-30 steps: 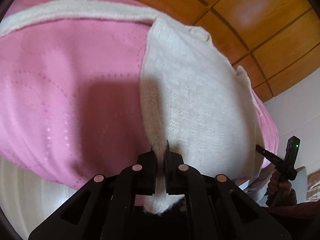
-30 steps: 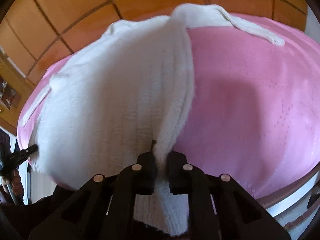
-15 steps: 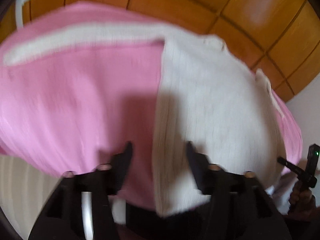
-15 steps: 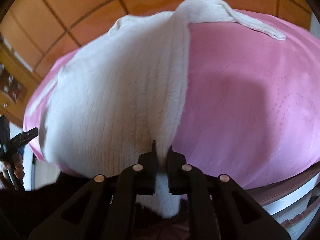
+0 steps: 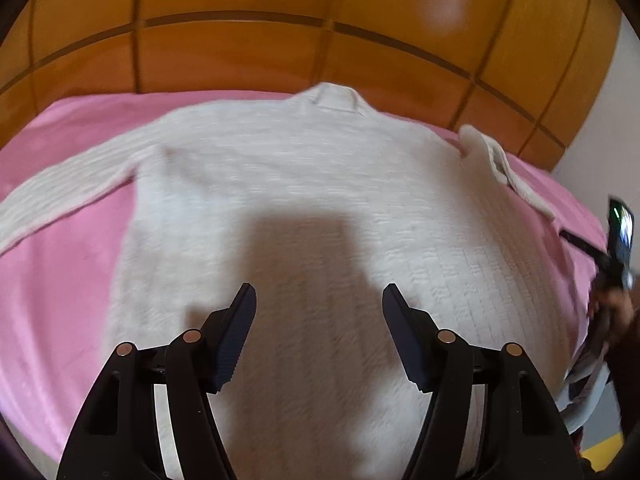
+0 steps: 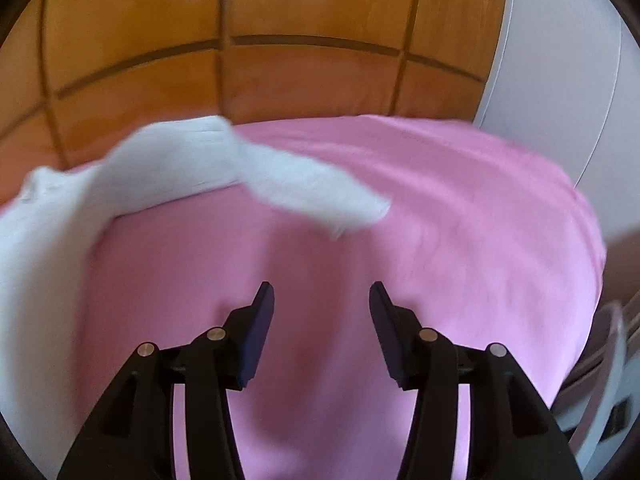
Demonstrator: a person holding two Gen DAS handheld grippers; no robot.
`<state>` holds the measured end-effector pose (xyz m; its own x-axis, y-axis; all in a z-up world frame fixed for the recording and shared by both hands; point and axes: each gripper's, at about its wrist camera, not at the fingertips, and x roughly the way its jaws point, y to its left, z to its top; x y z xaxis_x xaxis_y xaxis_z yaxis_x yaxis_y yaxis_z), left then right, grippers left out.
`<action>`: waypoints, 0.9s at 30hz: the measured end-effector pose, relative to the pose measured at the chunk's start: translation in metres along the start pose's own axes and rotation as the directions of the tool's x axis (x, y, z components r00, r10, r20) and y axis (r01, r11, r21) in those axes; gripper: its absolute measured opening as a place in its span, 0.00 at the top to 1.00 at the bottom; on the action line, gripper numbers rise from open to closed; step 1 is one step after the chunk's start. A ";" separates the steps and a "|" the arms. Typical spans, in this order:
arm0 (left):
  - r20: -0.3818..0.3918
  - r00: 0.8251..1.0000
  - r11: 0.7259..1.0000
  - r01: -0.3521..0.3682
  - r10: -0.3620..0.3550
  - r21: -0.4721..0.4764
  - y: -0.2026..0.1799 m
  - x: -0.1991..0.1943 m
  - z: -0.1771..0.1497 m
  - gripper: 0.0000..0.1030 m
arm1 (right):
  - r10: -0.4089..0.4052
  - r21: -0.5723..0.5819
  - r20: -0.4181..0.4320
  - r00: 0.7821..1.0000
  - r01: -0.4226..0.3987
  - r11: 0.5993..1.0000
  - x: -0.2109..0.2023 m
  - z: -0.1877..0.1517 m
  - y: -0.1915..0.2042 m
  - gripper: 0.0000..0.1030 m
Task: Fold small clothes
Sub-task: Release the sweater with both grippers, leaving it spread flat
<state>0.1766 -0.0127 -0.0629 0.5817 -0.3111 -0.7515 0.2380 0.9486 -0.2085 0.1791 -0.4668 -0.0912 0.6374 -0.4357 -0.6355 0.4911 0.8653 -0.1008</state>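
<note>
1. Your left gripper (image 5: 319,304) has its fingers wide apart, and they hold nothing.
2. It hangs over the body of the fuzzy white knitted sweater (image 5: 320,200), and its dark shadow falls on the knit.
3. The sweater lies spread flat on the pink bed cover (image 5: 52,280), with its neck pointing to the wooden panel wall (image 5: 240,48).
4. One sleeve (image 5: 68,184) stretches out to the left over the pink cover.
5. The other sleeve (image 5: 500,164) lies bunched by the right shoulder.
6. Your right gripper (image 6: 322,304) also has its fingers wide apart and empty.
7. It hangs over bare pink cover, beside the sweater, not touching it.
8. In the right view, a white sleeve reaches out across the cover ahead of those fingers.
9. Both views are a bit blurry.
</note>
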 end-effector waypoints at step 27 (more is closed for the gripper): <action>-0.037 0.995 0.995 -0.092 0.094 0.036 -0.011 0.063 0.015 0.14 | -0.323 0.166 -0.095 0.942 0.335 0.928 0.023 0.093 -0.167 1.00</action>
<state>0.2219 -0.0434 -0.0986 0.5720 -0.2186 -0.7906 0.2110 0.9706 -0.1158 0.1670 -0.6446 -0.0177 0.3850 -0.6660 -0.6389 0.7674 0.6156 -0.1794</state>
